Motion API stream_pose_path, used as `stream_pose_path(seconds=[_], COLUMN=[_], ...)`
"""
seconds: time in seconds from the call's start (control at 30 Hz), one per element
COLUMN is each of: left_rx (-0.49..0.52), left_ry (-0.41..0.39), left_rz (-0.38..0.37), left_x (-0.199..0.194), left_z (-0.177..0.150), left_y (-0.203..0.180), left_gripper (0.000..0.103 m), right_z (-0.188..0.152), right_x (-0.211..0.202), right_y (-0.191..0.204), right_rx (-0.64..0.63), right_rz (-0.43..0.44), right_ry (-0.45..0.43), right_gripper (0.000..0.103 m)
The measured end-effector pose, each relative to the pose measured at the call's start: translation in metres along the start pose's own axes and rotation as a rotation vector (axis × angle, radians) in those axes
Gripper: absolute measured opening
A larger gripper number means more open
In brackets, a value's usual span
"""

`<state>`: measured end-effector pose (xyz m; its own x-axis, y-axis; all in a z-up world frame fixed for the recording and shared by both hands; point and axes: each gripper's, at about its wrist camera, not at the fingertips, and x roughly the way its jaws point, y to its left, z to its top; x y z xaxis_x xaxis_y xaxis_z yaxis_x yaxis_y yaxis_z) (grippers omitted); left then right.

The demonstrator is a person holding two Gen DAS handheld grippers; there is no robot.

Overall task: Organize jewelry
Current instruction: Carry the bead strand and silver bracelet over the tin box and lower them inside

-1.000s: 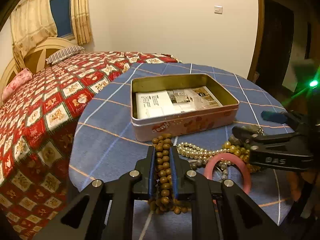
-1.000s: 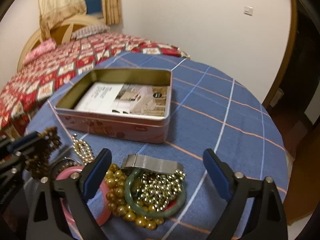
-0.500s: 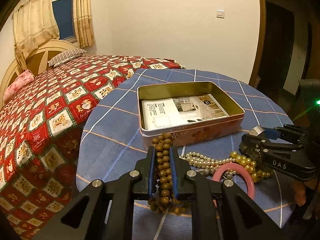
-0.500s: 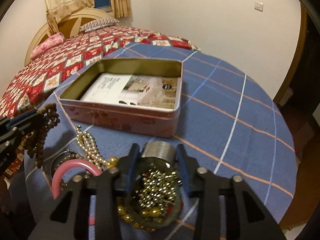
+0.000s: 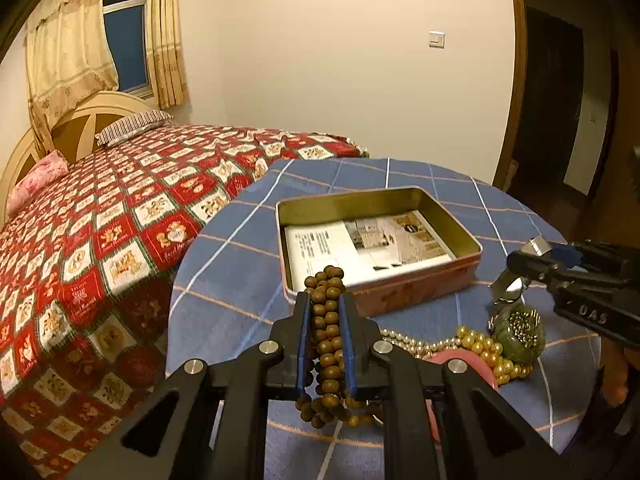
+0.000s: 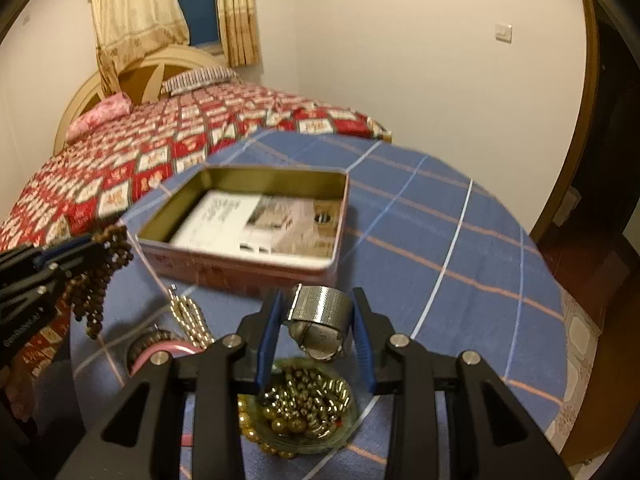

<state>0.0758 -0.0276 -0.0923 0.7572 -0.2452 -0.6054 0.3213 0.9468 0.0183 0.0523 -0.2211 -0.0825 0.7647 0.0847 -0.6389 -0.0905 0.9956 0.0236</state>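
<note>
My left gripper [image 5: 325, 304] is shut on a brown wooden bead string [image 5: 329, 336] and holds it above the table, just before the open pink tin [image 5: 420, 288]. It also shows in the right wrist view [image 6: 100, 264]. My right gripper [image 6: 318, 312] is shut on a silver mesh-band watch [image 6: 320, 312], lifted above the jewelry pile. The watch shows in the left wrist view [image 5: 516, 276]. The tin [image 6: 256, 268] holds a printed leaflet [image 6: 260, 224].
On the blue checked tablecloth [image 6: 440, 248] lie a green bangle with gold beads [image 6: 308, 404], a yellow bead string [image 5: 480, 350], a pearl string [image 6: 188, 316] and a pink bangle [image 6: 156, 352]. A bed with a red quilt [image 5: 100, 220] stands to the left.
My right gripper closed on the silver watch and lifted it off the pile. My left gripper rose with the wooden beads and moved back a little from the tin.
</note>
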Motion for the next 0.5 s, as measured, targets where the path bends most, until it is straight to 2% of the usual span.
stream_pose_path(seconds=[0.5], left_rx=[0.023], left_ry=[-0.057], left_rz=[0.022], left_x=[0.001], left_z=[0.034], left_y=[0.002], left_gripper=[0.014], right_z=[0.027], right_x=[-0.005], right_y=[0.002], right_rx=[-0.007], right_rz=[0.006], right_ry=[-0.041], right_gripper=[0.037])
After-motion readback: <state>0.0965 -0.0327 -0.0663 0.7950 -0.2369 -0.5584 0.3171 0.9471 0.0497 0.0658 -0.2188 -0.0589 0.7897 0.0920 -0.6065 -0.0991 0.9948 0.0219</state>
